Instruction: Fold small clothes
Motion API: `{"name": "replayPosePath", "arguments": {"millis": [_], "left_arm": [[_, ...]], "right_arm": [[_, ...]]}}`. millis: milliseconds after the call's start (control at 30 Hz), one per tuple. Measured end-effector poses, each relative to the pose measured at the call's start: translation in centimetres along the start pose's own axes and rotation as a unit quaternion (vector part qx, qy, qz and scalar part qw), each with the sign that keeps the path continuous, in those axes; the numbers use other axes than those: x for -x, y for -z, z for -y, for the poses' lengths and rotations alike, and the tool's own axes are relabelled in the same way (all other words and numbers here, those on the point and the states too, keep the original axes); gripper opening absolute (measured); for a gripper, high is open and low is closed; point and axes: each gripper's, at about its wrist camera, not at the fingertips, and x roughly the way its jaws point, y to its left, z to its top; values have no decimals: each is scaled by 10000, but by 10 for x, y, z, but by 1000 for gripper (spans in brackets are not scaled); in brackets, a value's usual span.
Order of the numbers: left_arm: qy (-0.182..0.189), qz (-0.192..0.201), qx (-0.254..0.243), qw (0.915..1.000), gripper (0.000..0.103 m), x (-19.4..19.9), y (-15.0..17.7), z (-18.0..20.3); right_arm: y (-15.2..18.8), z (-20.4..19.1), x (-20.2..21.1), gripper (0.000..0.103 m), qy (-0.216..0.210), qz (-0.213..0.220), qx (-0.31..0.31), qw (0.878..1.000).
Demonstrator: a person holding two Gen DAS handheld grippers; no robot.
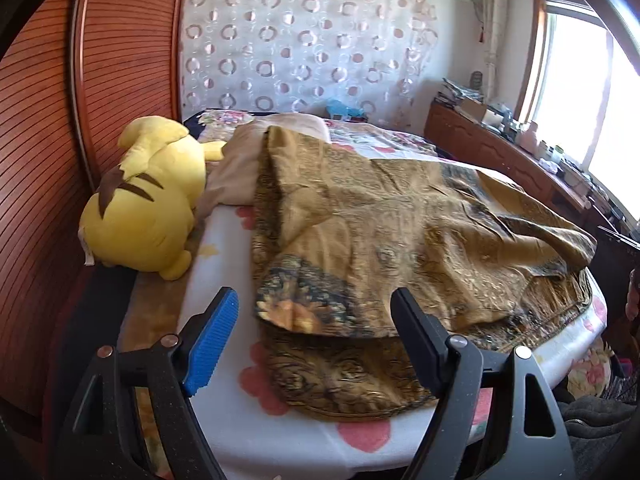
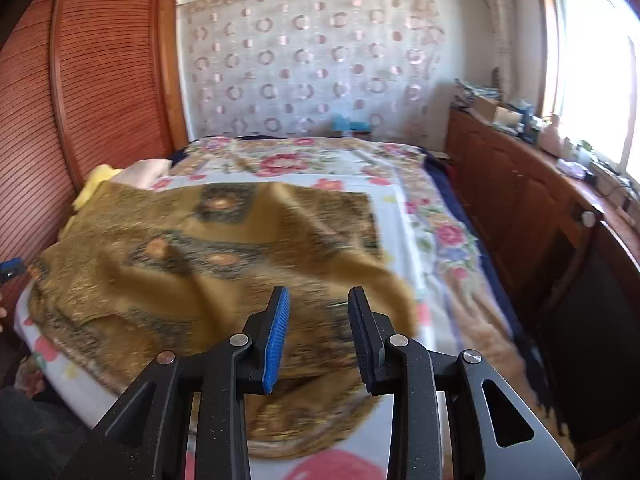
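Golden-brown patterned woven garment (image 1: 400, 248) spread rumpled on white floral bedsheet (image 1: 224, 248), partly doubled over. Left gripper (image 1: 316, 344) fingers wide apart, empty, just short of near hem. Right gripper (image 2: 319, 336) fingers partly parted, nothing gripped, cloth blurred beyond. Yellow plush toy (image 1: 144, 208) beside slatted wooden headboard (image 1: 36, 160).

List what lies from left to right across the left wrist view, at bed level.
Slatted wooden door → yellow plush toy → gold patterned garment → wooden cabinet under the window.
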Motion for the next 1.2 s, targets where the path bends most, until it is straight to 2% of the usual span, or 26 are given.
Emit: {"name": "replayPosePath", "arguments": {"millis": [167,367,433,500,633,667,733,867,1033,1200], "left_arm": [[281,-116,-96,9995,79,-9,3,24],[579,-321,-198,9976,79,-22,9,51],[679,-364,-241,9967,79,-26,10,61],[831,-444,-333,9950,79,-32,12,73],[1043,-549,-574,9914,79,-41,14,96],[1077,-575,-627,9905,79,-43,13,102],[1135,-621,-734,9889,79,-47,13,111],[1189,-667,-882,9867,79,-49,14,123],[1198,-615,-820,9875,79,-42,14,121],[1089,-581,-697,9899,79,-42,9,116]], "right_arm": [[18,-46,-16,32,-577,-220,168,9980],[31,-97,-55,32,-1124,-659,558,9899],[35,-111,-68,32,-1171,-846,788,9864],[37,-118,-79,32,-1031,-977,1013,9847],[34,-120,-90,29,-909,-952,1143,9847],[33,-120,-92,17,-873,-918,1169,9850],[36,-123,-89,7,-806,-890,1255,9848],[34,-125,-85,5,-1070,-931,1236,9821],[35,-120,-48,5,-1538,-835,1218,9770],[36,-113,-42,5,-1480,-812,1114,9793]]}}
